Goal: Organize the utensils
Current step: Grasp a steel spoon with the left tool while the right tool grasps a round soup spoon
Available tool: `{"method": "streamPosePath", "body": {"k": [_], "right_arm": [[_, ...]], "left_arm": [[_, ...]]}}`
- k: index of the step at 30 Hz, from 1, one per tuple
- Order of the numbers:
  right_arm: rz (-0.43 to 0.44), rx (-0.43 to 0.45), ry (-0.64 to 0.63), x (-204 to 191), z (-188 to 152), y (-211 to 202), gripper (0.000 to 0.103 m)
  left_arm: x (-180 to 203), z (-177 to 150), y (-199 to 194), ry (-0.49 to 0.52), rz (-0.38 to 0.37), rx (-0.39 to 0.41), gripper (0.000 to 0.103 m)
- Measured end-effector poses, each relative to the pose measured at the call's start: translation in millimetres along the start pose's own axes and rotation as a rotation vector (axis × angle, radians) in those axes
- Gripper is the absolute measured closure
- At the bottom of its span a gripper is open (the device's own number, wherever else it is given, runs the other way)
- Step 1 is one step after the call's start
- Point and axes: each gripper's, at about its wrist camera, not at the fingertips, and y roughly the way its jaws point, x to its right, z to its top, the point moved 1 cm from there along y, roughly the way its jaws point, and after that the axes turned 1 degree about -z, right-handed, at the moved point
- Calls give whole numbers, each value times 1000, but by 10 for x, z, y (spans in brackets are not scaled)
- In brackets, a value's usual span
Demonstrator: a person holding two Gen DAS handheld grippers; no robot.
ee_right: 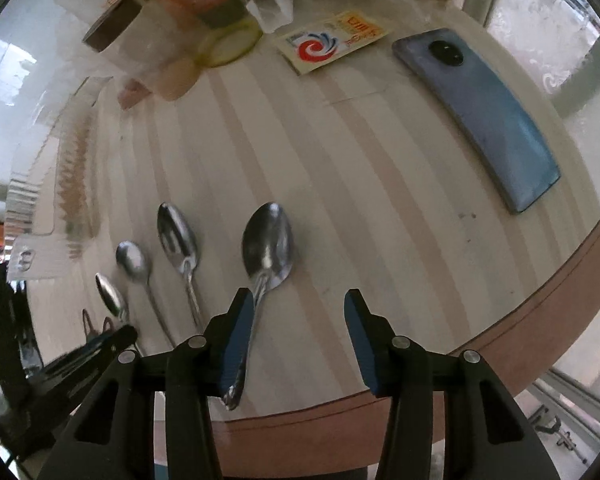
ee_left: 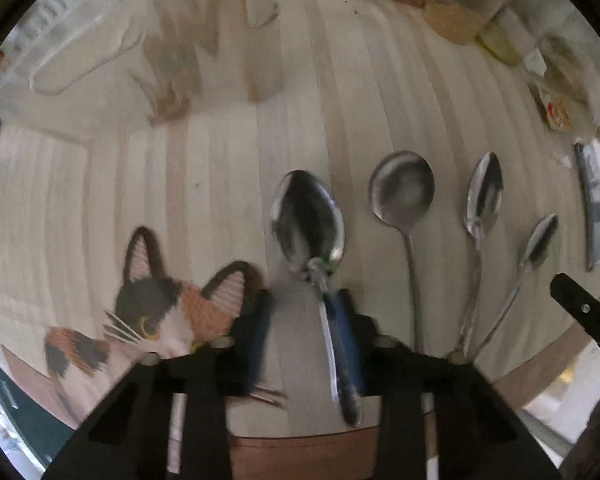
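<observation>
Four spoons lie in a row on the table [ee_left: 220,168], handles toward the near edge, bowls pointing away. The left tool [ee_left: 306,320] points down over the leftmost spoon [ee_left: 308,220], its handle running lengthwise beside the right pad; whether the narrowed jaws pinch it I cannot tell. The right tool [ee_right: 296,320] stands half open, the rightmost spoon [ee_right: 267,244] against its left pad, ungripped.

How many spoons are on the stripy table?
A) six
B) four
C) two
B: the right wrist view shows four spoons in a row on the table: the big spoon nearest the right gripper, a second spoon, a round spoon and a small spoon.
</observation>
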Motion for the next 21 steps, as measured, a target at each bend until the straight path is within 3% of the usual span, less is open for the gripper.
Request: {"method": "streamPosePath", "body": {"k": [2,12,21], "right_arm": [[17,-7,-19,-76,-31,28,53],[70,-28,-186,-840,-137,152,54],[-17,-13,-323,-1470,-139,476,56]], "left_arm": [[-14,13,-8,1,-2,11,99],[-663,-41,-7,-87,13,15,99],[-1220,-188,-4,-193,-6,21,99]]}}
